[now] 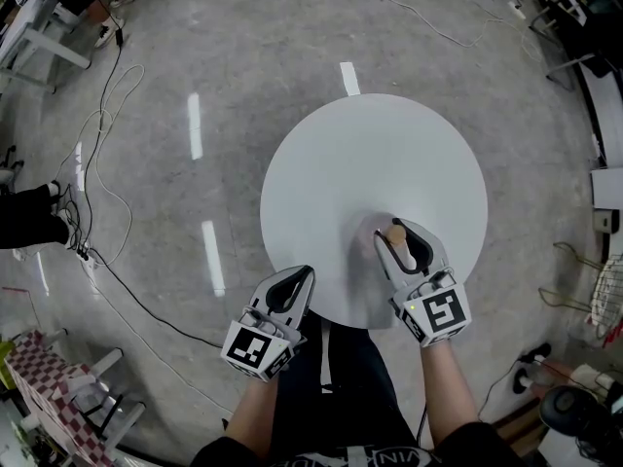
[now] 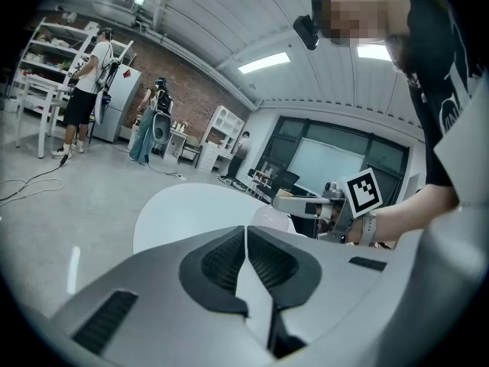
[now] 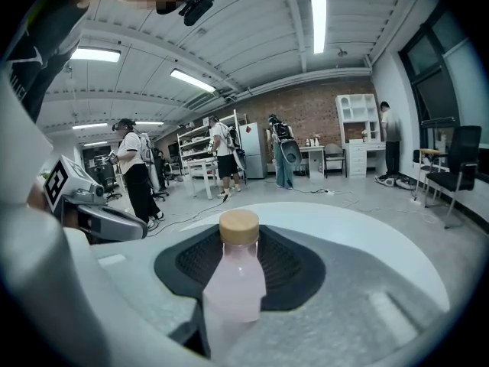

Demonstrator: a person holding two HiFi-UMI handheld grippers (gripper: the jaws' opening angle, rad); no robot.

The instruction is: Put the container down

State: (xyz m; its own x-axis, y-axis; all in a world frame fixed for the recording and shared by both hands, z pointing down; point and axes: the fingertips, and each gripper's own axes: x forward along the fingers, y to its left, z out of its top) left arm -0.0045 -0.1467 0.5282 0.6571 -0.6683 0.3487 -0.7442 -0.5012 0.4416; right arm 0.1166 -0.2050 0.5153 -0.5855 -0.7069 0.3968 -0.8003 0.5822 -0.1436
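**Right claw holds a pink container over the round tabletop; left claw is shut and empty**

The right claw [image 1: 404,237] is clamped on a pale pink container [image 3: 233,275] with a tan cap [image 3: 239,226], its dark pads pressing the body on both sides. The container sits over the near part of the white tabletop [image 1: 370,159], inside its edge; whether its base touches the surface cannot be made out. The left claw [image 2: 246,234] has its jaws pressed together with nothing between them, and it hovers at the tabletop's near edge, well apart from the container. Cables [image 1: 102,144] trail across the grey floor beyond the tabletop's far left side.
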